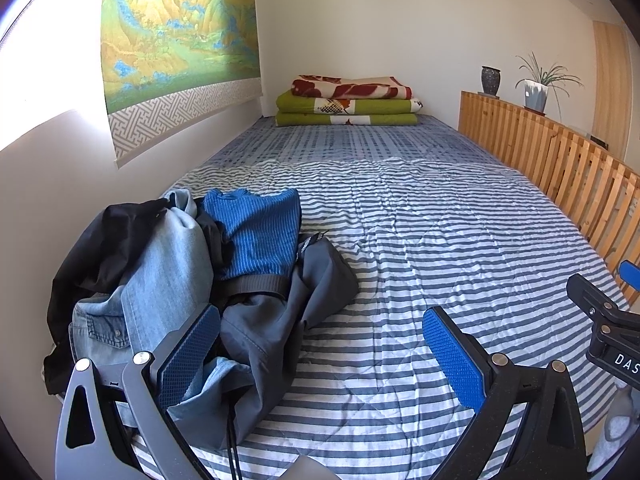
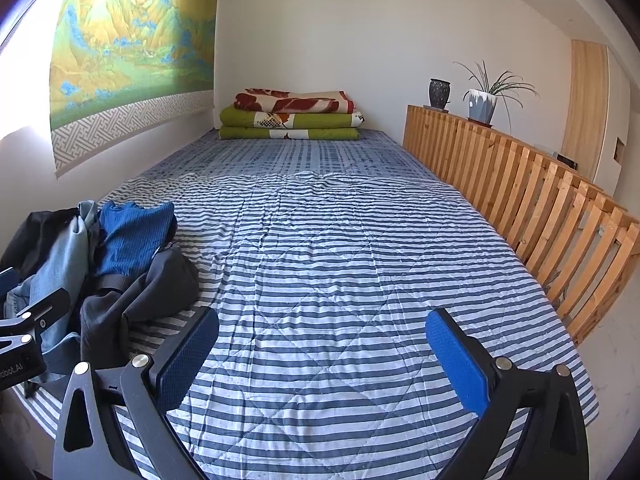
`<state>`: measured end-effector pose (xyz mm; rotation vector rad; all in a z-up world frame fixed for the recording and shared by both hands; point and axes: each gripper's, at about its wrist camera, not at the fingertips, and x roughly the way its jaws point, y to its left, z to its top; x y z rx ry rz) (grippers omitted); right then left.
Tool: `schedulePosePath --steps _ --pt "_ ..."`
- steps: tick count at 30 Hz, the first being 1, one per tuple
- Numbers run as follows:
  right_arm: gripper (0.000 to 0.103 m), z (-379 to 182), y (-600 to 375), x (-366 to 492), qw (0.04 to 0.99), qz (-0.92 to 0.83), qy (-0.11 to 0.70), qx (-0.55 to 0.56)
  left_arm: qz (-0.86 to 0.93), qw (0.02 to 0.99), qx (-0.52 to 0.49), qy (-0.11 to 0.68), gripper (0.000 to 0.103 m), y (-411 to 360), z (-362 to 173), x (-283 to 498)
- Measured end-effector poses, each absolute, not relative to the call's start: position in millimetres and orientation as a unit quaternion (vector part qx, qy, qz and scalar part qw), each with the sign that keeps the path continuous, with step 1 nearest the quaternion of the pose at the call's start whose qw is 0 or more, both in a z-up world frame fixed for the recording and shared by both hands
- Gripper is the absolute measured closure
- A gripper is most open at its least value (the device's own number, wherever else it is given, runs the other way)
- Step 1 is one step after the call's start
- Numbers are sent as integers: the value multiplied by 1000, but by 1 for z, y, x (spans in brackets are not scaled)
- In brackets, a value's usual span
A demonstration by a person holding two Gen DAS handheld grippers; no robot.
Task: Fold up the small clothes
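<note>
Rumpled heap of denim, blue knit and grey clothes (image 1: 192, 280) just left of spread left tongs (image 1: 320, 360); spread right tongs (image 2: 324, 360) farther off, empty.

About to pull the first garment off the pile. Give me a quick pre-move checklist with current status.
1. Left gripper open and empty: ok, nothing between its pads.
2. Right gripper open and empty: ok, it hovers over bare quilt.
3. Pile near the left gripper: ok, it lies just ahead, at the left finger.
4. Folding space beside the pile: ok, the striped quilt to the right is free.
5. Top garment separable: cannot tell; the blue knit, denim and grey piece overlap.
6. Blankets out of the way: ok, stacked at the far end.
</note>
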<state>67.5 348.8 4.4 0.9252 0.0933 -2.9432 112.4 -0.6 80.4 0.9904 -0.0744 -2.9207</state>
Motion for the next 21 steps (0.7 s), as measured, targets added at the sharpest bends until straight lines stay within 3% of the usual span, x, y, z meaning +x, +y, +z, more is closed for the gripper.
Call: schedulePosePath --steps 21 --pt "1 -10 326 54 101 -945 13 311 -946 67 316 5 0 -47 79 105"
